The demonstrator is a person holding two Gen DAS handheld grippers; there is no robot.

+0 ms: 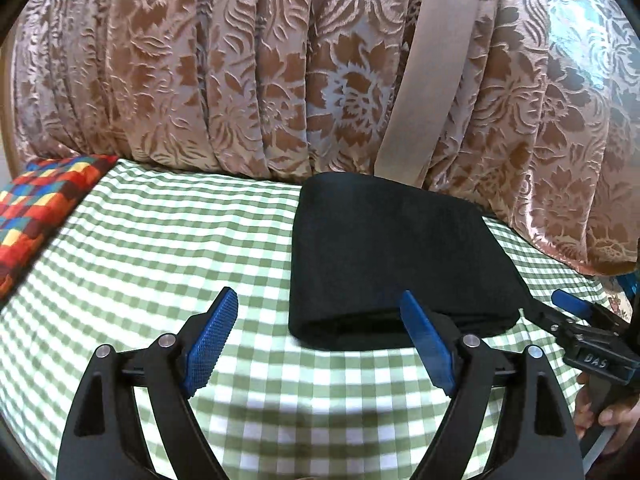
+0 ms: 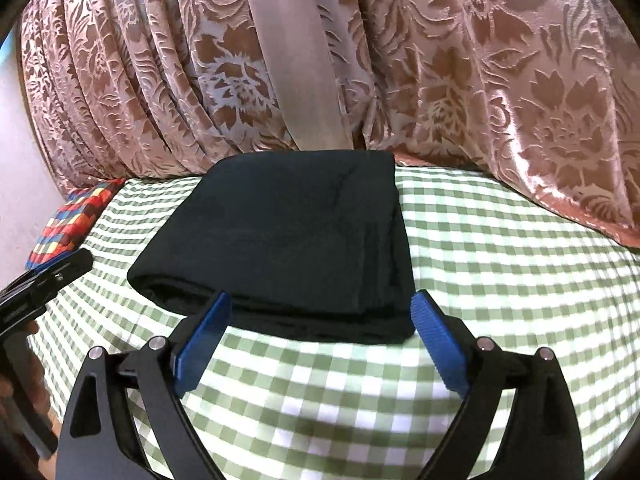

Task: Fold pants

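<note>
Your left gripper [image 1: 316,312] has its jaws spread wide with nothing between them; its right blue finger pad [image 1: 424,336] sits just at the near edge of the pants, though you cannot tell whether it touches. Your right gripper [image 2: 320,312] is likewise released and empty, its two pads straddling the near right corner of the bundle.

Just beyond both sets of jaws lie the black pants [image 2: 288,232], folded into a compact, thick rectangle with stacked layers showing along the near edge. They rest on the green checked cloth [image 1: 160,240], toward its far side, close against the floral curtain [image 1: 240,80] that hangs behind. A multicoloured patchwork cushion [image 1: 44,204] sits at the far left, well apart from the pants.

Judging by the tidy block and both grippers empty, the folding looks essentially finished. What may remain is only to press the near edge flat or square the layers, then draw your grippers away.
</note>
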